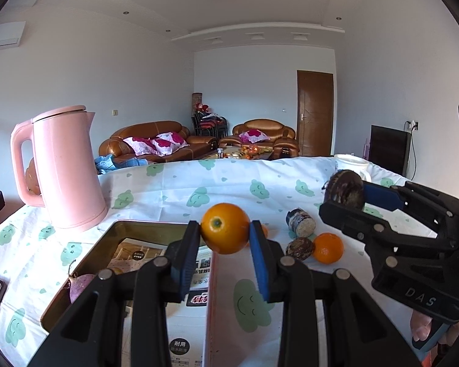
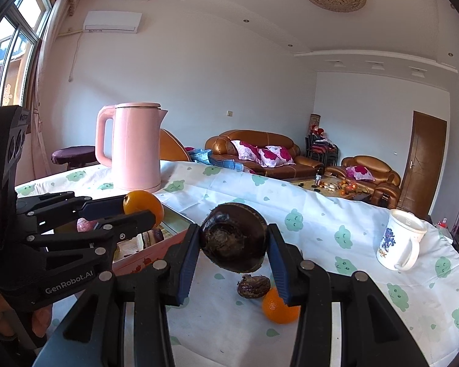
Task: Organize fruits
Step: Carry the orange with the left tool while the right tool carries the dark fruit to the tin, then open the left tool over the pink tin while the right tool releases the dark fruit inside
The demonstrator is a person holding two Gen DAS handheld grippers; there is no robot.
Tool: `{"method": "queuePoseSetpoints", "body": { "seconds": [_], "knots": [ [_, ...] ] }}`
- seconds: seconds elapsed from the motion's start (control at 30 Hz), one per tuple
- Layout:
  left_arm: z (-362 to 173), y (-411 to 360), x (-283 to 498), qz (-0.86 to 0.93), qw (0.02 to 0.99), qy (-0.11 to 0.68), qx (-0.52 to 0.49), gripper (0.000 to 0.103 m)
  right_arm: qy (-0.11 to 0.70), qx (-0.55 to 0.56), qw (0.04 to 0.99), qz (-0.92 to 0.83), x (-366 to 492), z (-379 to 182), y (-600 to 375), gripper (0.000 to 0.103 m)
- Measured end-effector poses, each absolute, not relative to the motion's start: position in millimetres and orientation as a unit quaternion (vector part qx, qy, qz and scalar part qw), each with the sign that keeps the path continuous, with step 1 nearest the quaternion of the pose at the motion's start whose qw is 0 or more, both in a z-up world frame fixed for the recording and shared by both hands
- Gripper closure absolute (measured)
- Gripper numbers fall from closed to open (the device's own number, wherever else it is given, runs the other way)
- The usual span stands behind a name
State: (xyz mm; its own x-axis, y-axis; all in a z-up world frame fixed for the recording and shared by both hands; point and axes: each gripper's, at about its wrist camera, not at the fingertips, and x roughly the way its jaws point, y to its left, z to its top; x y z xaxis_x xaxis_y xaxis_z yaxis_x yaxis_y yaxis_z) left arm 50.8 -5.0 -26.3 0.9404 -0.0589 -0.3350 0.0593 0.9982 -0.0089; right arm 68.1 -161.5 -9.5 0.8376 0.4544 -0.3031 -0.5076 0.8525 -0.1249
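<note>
Left wrist: left gripper (image 1: pixel 225 229) jaws clamp orange (image 1: pixel 225 227); right gripper (image 1: pixel 345 194) jaws clamp dark fruit (image 1: pixel 345 189); two dark fruits, one orange on cloth.

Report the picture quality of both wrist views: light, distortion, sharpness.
Left wrist view: even daylight, strong fisheye bending the table edge, dark corner vignette; the held orange is sharp. Right wrist view: bright window at upper left, same barrel distortion; the dark round fruit is crisp, its surface in shade.

Glossy orange (image 1: pixel 225 227), rough dark fruit (image 2: pixel 233 238), metal tin (image 1: pixel 119 229).
</note>
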Motion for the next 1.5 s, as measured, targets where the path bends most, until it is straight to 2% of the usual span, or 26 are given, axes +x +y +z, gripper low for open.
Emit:
{"method": "queuePoseSetpoints", "body": {
  "seconds": [0.87,1.5],
  "knots": [
    [-27.4,55.9,47.6,0.022,0.981,0.189,-0.029,0.068,0.147,-0.120,0.931,0.312,74.6,-5.9,-102.4,0.058],
    [-36.2,89.2,46.4,0.049,0.973,0.220,-0.038,0.068,0.187,-0.131,0.904,0.361,84.7,-22.9,-52.4,0.058]
  ]
}}
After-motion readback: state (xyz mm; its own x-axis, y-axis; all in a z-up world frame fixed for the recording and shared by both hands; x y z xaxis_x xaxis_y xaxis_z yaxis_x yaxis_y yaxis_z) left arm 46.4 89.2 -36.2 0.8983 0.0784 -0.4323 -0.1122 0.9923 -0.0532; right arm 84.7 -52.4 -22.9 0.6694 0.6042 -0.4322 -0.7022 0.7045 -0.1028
